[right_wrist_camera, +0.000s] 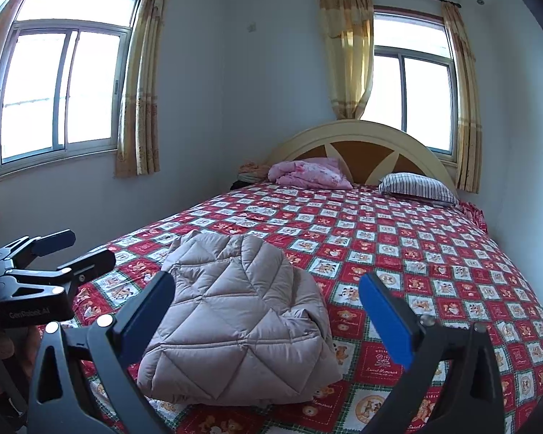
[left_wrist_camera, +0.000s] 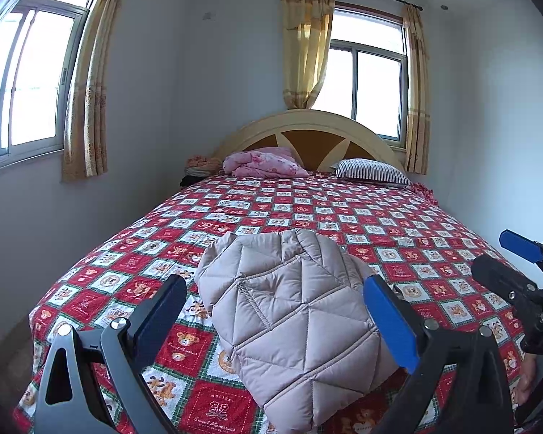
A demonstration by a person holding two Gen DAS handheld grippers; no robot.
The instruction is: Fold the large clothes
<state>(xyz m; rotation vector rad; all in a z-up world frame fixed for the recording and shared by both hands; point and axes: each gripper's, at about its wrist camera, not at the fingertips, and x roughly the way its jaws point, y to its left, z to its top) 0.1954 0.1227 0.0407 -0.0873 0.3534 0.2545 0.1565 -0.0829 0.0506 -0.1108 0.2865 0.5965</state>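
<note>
Your left gripper [left_wrist_camera: 275,311]: fingers [left_wrist_camera: 391,322] spread wide, holding nothing, hovering above the bed.
Your right gripper [right_wrist_camera: 268,311]: fingers [right_wrist_camera: 387,325] likewise parted and empty.
Quilted jacket [left_wrist_camera: 289,311]: pale grey-pink, lying in a compact bundle near the foot of the patterned bedspread [left_wrist_camera: 344,209], framed between both pairs of fingers but untouched.
Step, as judged: folding looks done or nearly so; next you would either press the bundle flat or lift it away.
Beyond: pink blanket [left_wrist_camera: 264,162], striped pillow [left_wrist_camera: 373,170], headboard [left_wrist_camera: 307,126].
</note>
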